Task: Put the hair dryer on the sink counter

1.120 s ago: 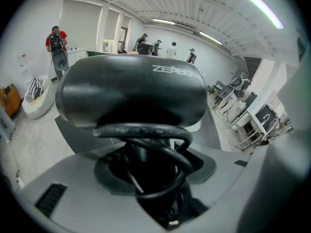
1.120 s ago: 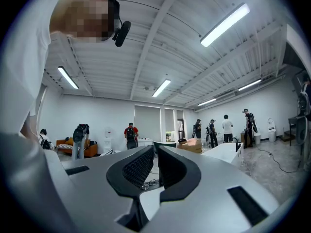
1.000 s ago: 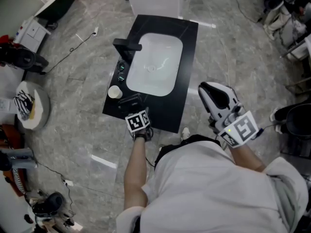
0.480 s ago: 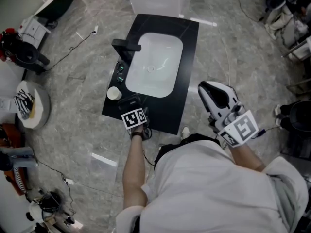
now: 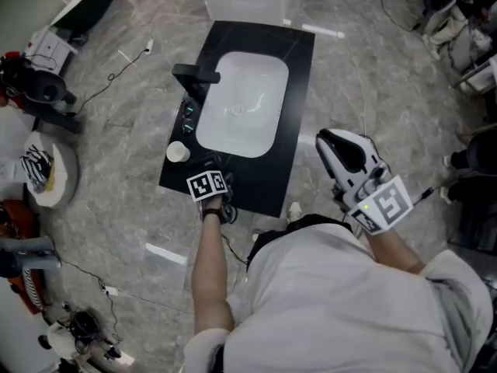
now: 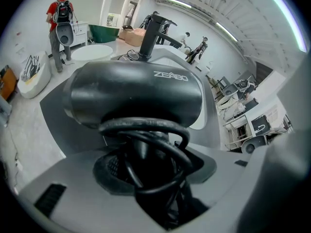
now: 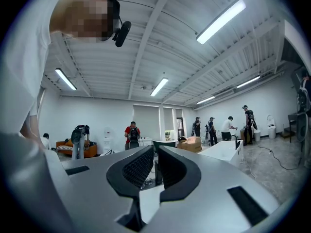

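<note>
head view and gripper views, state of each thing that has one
hair dryer: gripped, cord wound round handle
left gripper: shut on hair dryer
right gripper: shut, empty
faucet: no water seen
cup: upright on counter

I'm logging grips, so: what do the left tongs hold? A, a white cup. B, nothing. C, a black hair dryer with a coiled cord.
C: the left gripper view shows the hair dryer, its cord looped around the handle, clamped between the left tongs.
</note>
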`<act>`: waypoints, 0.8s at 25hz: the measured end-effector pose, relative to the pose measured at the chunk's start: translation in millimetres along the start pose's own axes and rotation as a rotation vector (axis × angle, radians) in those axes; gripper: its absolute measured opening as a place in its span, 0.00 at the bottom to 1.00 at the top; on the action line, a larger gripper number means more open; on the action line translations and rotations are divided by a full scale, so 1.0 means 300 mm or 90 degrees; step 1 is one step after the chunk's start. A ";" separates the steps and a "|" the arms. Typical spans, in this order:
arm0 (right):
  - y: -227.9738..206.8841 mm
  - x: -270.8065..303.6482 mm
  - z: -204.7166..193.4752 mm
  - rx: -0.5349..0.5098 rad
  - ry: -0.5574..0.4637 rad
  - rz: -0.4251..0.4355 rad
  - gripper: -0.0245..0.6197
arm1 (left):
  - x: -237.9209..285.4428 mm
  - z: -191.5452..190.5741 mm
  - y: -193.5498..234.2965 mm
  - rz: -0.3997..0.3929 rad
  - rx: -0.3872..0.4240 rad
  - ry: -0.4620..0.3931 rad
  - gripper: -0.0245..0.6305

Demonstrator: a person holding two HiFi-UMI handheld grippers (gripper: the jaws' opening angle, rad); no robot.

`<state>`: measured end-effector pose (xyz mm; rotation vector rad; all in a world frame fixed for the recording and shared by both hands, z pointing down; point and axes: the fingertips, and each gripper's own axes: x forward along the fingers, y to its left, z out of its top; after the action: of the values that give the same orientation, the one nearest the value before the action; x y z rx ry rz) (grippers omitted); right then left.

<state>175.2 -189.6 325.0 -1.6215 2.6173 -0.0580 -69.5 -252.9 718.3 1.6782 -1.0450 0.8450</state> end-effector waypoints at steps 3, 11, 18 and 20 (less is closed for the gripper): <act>-0.011 0.004 0.003 -0.002 0.002 0.001 0.12 | 0.015 0.002 -0.002 -0.002 -0.009 0.008 0.41; -0.050 0.002 0.022 -0.011 -0.001 0.007 0.12 | 0.023 0.006 0.003 0.000 -0.029 0.029 0.41; -0.073 0.004 0.019 -0.006 -0.002 0.018 0.12 | 0.034 0.014 0.012 -0.003 -0.067 0.072 0.42; -0.088 -0.001 0.018 -0.006 -0.006 0.016 0.12 | 0.037 0.017 0.016 0.000 -0.073 0.082 0.42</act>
<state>199.3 -201.2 321.2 -1.5866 2.6349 -0.0373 -69.4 -261.5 728.2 1.5076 -0.9865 0.8647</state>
